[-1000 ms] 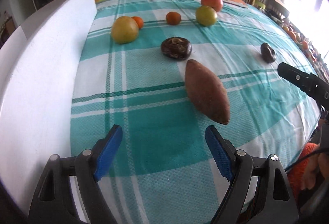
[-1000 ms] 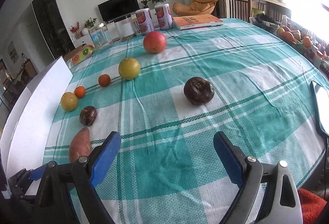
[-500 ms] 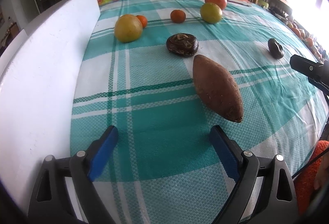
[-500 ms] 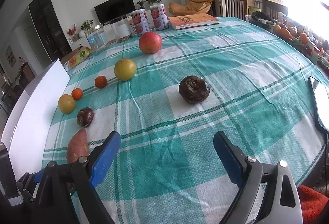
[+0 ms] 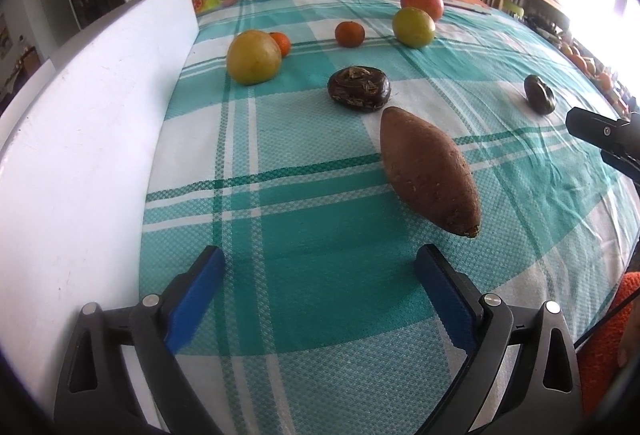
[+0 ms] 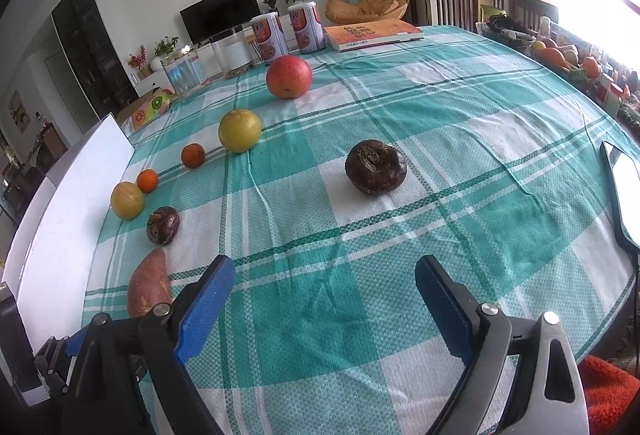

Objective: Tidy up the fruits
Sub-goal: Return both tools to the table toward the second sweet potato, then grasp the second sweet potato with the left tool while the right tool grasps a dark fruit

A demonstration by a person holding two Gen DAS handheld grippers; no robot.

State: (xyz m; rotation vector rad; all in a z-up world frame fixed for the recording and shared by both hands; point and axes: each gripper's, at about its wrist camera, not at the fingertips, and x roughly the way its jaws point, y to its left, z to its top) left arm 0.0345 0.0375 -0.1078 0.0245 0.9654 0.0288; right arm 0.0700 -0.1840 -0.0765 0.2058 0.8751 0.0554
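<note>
Fruits lie in a row on a teal checked tablecloth (image 5: 304, 219). A brown sweet potato (image 5: 428, 169) lies just ahead and right of my open, empty left gripper (image 5: 320, 275). Behind it sit a dark water chestnut (image 5: 359, 88), a yellow fruit (image 5: 253, 57), two small oranges (image 5: 349, 33), a yellow-green fruit (image 5: 413, 26) and a red apple (image 5: 422, 1). My right gripper (image 6: 324, 283) is open and empty, facing a second dark chestnut (image 6: 375, 166). The sweet potato (image 6: 148, 289) lies to its left.
A white board (image 5: 80, 139) stands along the table's left edge. Jars and two cans (image 6: 286, 31) stand at the far end beside an orange book (image 6: 372, 33). A phone (image 6: 624, 203) lies at the right edge. The right gripper's finger (image 5: 600, 133) shows in the left wrist view.
My left gripper has moved forward and lower toward the sweet potato, which looks larger now. My right gripper has edged forward toward the lone chestnut. Both stay open.
</note>
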